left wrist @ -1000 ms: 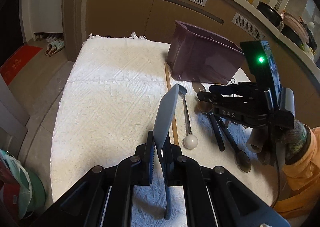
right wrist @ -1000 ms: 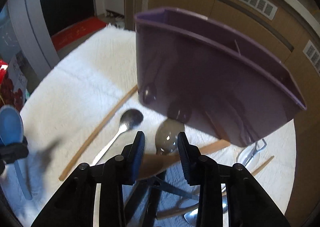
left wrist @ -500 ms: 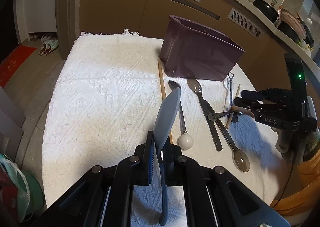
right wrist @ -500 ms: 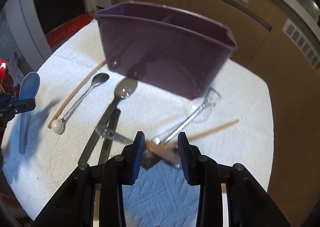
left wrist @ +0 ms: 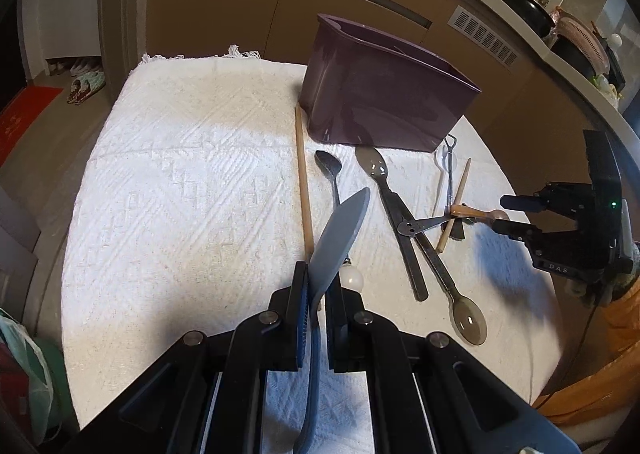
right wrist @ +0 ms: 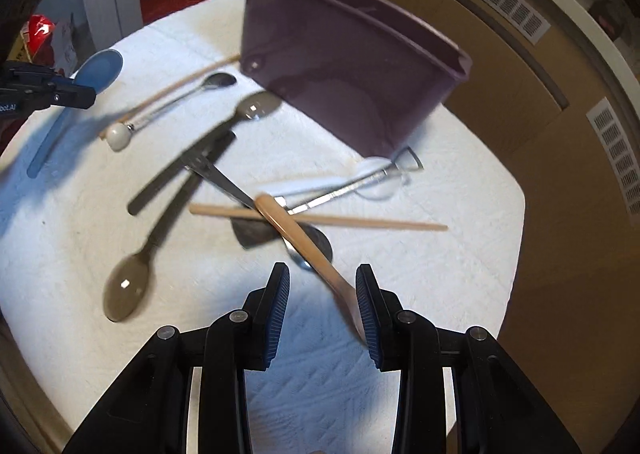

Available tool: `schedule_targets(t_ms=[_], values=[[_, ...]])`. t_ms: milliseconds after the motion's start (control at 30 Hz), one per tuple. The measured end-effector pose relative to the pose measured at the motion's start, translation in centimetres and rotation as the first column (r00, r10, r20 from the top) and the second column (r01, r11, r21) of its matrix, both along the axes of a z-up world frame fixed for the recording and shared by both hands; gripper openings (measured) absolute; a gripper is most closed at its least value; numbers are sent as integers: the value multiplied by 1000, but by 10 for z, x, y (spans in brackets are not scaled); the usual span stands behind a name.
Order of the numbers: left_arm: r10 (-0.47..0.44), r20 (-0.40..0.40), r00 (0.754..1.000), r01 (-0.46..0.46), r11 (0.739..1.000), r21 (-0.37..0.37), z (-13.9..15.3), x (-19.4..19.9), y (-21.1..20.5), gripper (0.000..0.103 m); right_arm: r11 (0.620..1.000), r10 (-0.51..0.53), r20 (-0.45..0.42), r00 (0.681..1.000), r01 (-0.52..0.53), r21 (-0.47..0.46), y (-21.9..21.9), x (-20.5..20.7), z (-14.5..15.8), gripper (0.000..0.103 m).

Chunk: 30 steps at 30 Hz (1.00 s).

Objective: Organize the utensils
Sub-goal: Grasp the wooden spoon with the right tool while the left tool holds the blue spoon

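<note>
My left gripper [left wrist: 316, 286] is shut on a blue spoon [left wrist: 340, 230], held above the white cloth; it also shows in the right wrist view [right wrist: 96, 69]. My right gripper [right wrist: 322, 294] is open, and a tan wooden spoon [right wrist: 296, 234] leans against its right finger, its far end over the utensil pile. In the left wrist view the right gripper [left wrist: 506, 213] is at the table's right with the tan spoon [left wrist: 472, 211] at its tips. A purple utensil bin [left wrist: 384, 93] stands at the back.
On the white cloth [left wrist: 180, 193] lie a long chopstick [left wrist: 303, 189], a metal spoon with a white knob [left wrist: 336, 181], two dark spoons [left wrist: 400, 213], metal tongs [right wrist: 352, 183], a second chopstick [right wrist: 340, 219] and a white spoon [right wrist: 376, 177]. Cabinets stand behind.
My right gripper has opened from a narrow gap to wide and drawn back to the right; the tan spoon now rests loose against its right finger. The left gripper still holds the blue spoon.
</note>
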<state>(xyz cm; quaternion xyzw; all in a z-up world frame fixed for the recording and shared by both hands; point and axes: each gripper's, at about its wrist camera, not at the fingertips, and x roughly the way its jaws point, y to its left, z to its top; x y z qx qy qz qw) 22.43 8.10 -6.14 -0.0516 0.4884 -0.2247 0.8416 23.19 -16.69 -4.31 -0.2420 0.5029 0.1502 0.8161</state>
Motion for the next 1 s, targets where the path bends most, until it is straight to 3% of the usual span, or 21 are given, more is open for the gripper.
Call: schedule_targets(t_ms=[333,467,567,767,1000], values=[[-46,-15,999,47,996,73,0,3,-36,5,994,61,-49,997,-56,95,-9,23,-24,36],[-53,-25,998,55,994,95,-3,5,-43,5,978,-2,-102,995,23,206,-22,31,-25,27],[-71,-38,997,75,991,108,-8,8,-47,5,971,-48,-114,992,73,229,-32,25,-24,10],[-92,-44,995,97,986,132,-9,13,-58,5,917,-165,-200,966,224,328,-54,18,-21,9],[-115,-62,991,124,977,176,-17,20,-78,5,901,-177,-147,973,220,374,-56,7,-5,9]])
